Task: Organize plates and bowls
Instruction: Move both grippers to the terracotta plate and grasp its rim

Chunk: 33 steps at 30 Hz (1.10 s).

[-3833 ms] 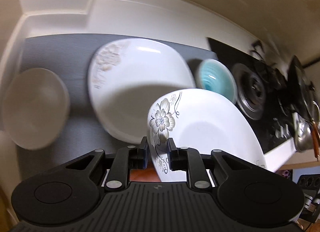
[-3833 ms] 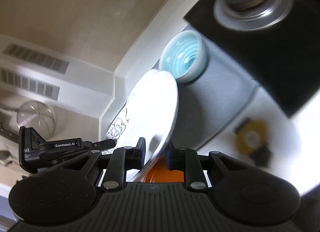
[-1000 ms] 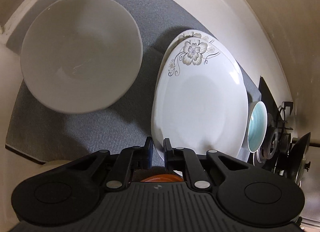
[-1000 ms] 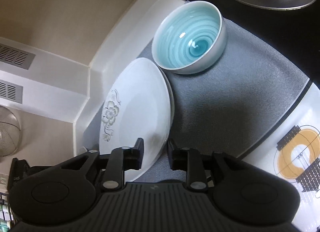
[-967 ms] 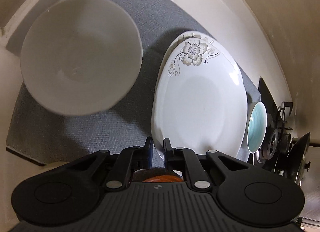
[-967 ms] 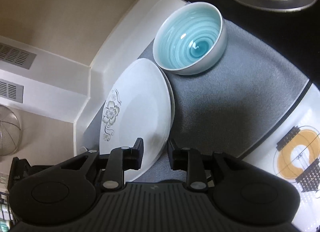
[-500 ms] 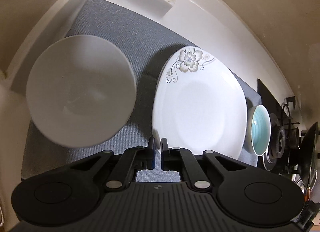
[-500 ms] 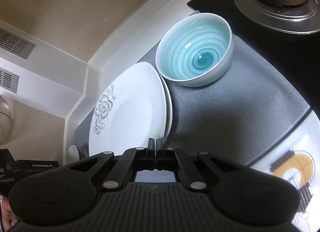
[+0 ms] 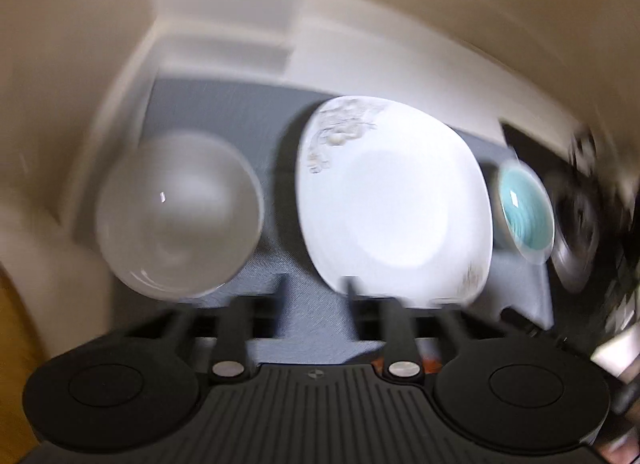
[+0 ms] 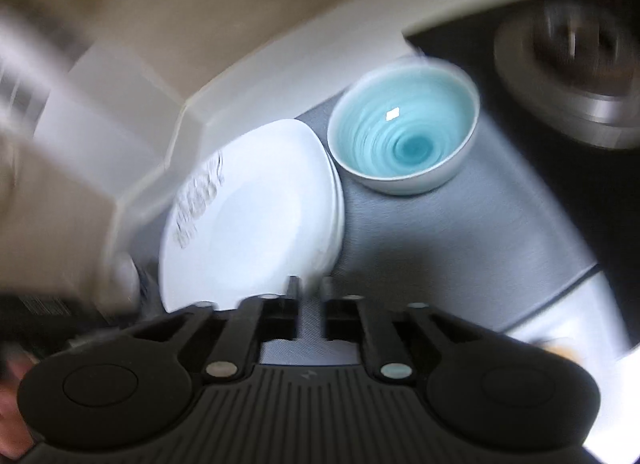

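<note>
Two white flower-print plates (image 9: 392, 204) lie stacked on the grey mat (image 9: 240, 120), with a white bowl (image 9: 176, 216) to their left and a blue-glazed bowl (image 9: 524, 216) to their right. My left gripper (image 9: 316, 296) is open and empty, just short of the stack's near edge. In the right wrist view the plate stack (image 10: 256, 216) sits left of the blue bowl (image 10: 404, 132). My right gripper (image 10: 310, 296) stands slightly open and empty at the stack's near right edge. Both views are motion-blurred.
A black gas hob with a steel burner (image 10: 568, 64) lies right of the mat (image 10: 460, 248). White counter walls (image 9: 360, 48) rise behind the dishes. A white surface with a yellow print (image 10: 560, 348) borders the mat's near right side.
Both grippers let go of the top plate, which now lies on the lower one. They pulled back, closed briefly, and now stand open again. Both cameras are swinging.
</note>
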Available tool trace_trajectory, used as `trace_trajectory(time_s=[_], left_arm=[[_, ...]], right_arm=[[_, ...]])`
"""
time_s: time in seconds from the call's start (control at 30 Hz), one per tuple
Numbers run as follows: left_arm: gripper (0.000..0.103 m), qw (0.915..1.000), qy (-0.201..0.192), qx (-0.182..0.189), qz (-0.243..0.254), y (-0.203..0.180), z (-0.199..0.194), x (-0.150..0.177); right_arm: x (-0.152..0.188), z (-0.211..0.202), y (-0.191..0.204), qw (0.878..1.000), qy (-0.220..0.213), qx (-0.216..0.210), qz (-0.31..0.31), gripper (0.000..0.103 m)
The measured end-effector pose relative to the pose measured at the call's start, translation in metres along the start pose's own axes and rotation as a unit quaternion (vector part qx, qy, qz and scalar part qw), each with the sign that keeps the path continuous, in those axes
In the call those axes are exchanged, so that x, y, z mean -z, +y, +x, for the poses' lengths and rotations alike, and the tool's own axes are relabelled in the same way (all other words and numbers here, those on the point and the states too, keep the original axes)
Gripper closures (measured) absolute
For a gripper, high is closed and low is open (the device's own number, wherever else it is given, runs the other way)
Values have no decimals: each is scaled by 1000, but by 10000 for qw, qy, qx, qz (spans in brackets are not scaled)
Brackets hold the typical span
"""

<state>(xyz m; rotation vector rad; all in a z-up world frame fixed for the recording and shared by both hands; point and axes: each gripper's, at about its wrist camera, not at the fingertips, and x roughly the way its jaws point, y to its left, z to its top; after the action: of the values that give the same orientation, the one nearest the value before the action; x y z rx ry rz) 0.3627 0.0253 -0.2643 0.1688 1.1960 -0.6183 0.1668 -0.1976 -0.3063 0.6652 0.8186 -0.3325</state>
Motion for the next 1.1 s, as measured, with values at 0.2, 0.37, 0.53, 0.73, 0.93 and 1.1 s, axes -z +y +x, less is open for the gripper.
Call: trace_trajectory(time_s=[0.2, 0.37, 0.53, 0.73, 0.93, 1.1], left_arm=[[37, 9945, 193, 357, 969, -40, -4, 38], [37, 9937, 572, 379, 890, -44, 11, 44], [38, 9869, 541, -4, 1520, -62, 18, 51], [55, 9795, 746, 122, 1870, -91, 37, 56], [55, 9792, 1016, -29, 1758, -109, 70, 58], [76, 9789, 1156, -65, 1683, -103, 85, 63]], right_arm=[[42, -16, -5, 9984, 438, -244, -267, 47], [66, 4, -7, 9948, 834, -89, -573, 95], [63, -10, -31, 9980, 480, 337, -220, 101], [59, -36, -67, 9978, 155, 604, 213, 96], [66, -39, -75, 9981, 247, 261, 503, 79], [63, -30, -69, 9984, 472, 188, 241, 68]])
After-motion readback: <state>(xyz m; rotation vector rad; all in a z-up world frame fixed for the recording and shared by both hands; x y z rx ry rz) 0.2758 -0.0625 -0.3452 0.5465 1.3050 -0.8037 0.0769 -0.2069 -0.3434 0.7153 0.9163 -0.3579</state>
